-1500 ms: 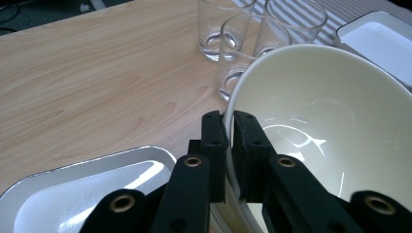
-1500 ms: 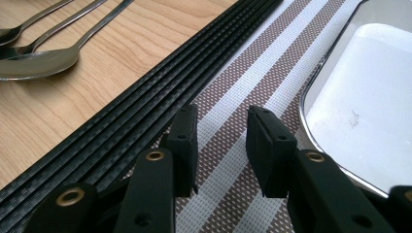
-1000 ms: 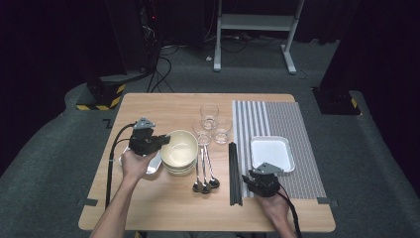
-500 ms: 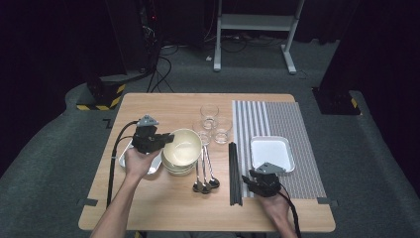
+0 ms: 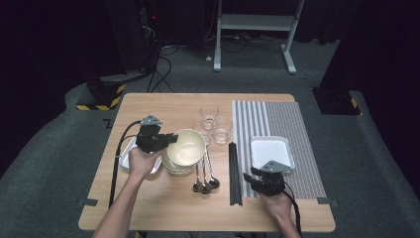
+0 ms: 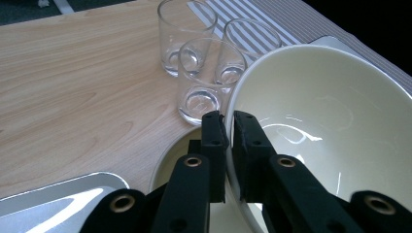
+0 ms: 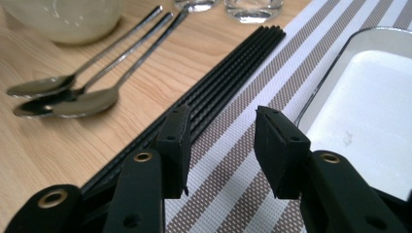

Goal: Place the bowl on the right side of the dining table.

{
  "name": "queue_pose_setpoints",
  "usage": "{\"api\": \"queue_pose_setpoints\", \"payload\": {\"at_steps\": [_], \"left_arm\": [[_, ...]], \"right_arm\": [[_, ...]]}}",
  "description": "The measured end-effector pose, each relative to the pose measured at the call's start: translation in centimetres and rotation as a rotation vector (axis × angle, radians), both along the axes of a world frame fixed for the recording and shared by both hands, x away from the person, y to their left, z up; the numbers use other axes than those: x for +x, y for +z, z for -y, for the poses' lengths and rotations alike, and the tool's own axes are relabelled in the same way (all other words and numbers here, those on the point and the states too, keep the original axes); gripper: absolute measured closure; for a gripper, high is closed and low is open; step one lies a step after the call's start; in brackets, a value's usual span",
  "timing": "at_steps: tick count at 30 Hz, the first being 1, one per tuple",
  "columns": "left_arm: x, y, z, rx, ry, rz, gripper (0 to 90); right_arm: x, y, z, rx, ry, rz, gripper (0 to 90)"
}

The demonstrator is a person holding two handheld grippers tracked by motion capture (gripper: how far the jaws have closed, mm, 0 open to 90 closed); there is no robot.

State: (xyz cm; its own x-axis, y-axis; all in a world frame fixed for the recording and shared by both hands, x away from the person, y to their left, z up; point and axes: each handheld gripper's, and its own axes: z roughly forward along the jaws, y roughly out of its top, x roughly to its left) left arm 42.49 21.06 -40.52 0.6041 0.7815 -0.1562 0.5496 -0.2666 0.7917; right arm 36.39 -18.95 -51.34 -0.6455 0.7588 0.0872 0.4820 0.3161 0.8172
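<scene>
My left gripper (image 5: 166,141) (image 6: 229,126) is shut on the near rim of a cream bowl (image 5: 187,145) (image 6: 330,121). That bowl is tilted and lifted off the stack of bowls (image 5: 177,168) below it. My right gripper (image 5: 257,176) (image 7: 221,131) hovers low over the striped mat (image 5: 292,124) (image 7: 233,194), just right of a bundle of black chopsticks (image 5: 234,173) (image 7: 223,73). Its jaws have just been opening and nothing is between them.
Three spoons (image 5: 204,178) (image 7: 73,92) lie between the bowls and the chopsticks. Three glasses (image 5: 209,115) (image 6: 201,82) stand behind the bowls. A white tray (image 5: 271,152) (image 7: 369,111) sits on the mat, and a silver tray (image 5: 128,157) (image 6: 48,204) lies under my left hand.
The bowl in my left gripper has tipped up a little further off the stack. The right hand has stayed in place.
</scene>
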Motion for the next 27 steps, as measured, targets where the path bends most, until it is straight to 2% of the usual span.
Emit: {"api": "queue_pose_setpoints", "payload": {"at_steps": [4,14,19,23,27], "left_arm": [[0.1,0.0,0.2,0.001,-0.002,0.000,84.0],[0.3,-0.1,0.7,-0.008,-0.003,-0.006,83.9],[0.3,-0.1,0.9,-0.010,-0.007,-0.006,83.9],[0.4,-0.2,1.0,-0.012,-0.006,-0.007,83.9],[0.4,-0.2,1.1,-0.015,-0.006,-0.009,83.9]], "right_arm": [[0.2,0.5,0.2,0.037,0.013,-0.012,54.5],[0.7,1.7,0.0,0.037,0.029,0.009,51.9],[1.1,2.4,-0.2,0.057,0.033,-0.001,51.7],[1.1,2.8,-0.3,0.065,0.043,0.015,49.5],[1.3,3.1,-0.5,0.073,0.054,0.008,48.4]]}}
